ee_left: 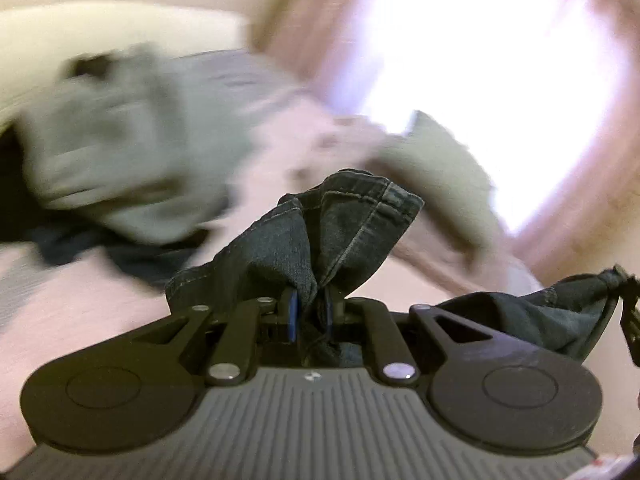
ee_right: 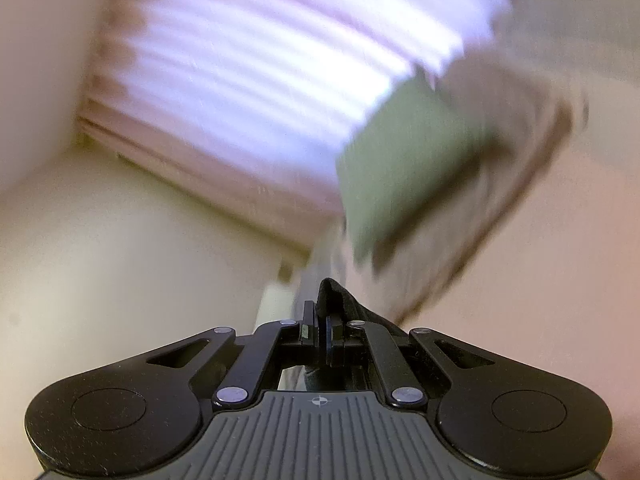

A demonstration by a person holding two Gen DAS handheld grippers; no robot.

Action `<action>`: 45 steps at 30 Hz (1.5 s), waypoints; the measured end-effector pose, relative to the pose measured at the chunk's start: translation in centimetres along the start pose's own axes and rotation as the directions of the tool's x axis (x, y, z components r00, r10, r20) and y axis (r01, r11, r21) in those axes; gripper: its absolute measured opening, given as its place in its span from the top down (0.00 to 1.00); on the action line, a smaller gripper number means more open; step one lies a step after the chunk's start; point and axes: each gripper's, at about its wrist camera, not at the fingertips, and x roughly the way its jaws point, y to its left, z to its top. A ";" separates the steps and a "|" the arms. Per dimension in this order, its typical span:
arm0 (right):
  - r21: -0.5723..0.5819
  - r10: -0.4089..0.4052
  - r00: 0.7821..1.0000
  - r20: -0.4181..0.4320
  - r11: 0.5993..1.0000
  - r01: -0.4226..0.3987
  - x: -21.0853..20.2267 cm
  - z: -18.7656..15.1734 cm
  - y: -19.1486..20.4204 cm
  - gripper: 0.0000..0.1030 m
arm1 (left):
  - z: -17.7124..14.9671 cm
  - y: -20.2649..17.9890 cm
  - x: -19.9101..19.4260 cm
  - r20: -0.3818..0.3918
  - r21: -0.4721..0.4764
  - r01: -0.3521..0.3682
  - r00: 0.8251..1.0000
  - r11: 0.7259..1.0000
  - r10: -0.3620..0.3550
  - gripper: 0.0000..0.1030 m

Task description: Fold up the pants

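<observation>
Dark denim pants bunch up in the jaws of my left gripper, which is shut on a stitched hem. The cloth runs on to the right edge of the left wrist view, where the right gripper pinches another part of it. In the right wrist view my right gripper is shut on a small dark fold of the pants, raised and pointing toward a wall and a window. Everything behind the grippers is smeared by motion blur.
A pink bed cover lies below the left gripper, with a blurred grey-green cloth heap to the left. An olive pillow and a bright curtained window stand beyond. A cream wall fills the right wrist view's left side.
</observation>
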 end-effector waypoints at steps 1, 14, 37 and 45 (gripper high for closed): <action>-0.021 0.001 0.999 0.047 1.000 0.000 -1.9 1.9 0.5 1.00 | 0.3 -3.3 0.8 0.013 0.024 0.045 0.999 0.999 -0.045 0.90; 0.048 -0.522 0.828 -0.205 0.839 0.541 -27.7 9.2 -13.2 0.03 | -6.4 -21.4 4.9 -0.207 0.102 -0.008 0.978 0.995 0.029 0.85; -0.560 -0.814 0.474 -0.336 0.577 0.594 -20.8 -4.4 -17.0 0.03 | -24.1 -24.0 2.2 -0.530 0.619 -0.039 0.716 0.785 0.454 0.55; -0.644 -0.790 0.491 -0.368 0.597 0.477 -20.3 -1.3 -18.3 0.03 | -25.2 -26.9 0.5 -0.495 0.575 -0.132 0.730 0.807 0.472 0.54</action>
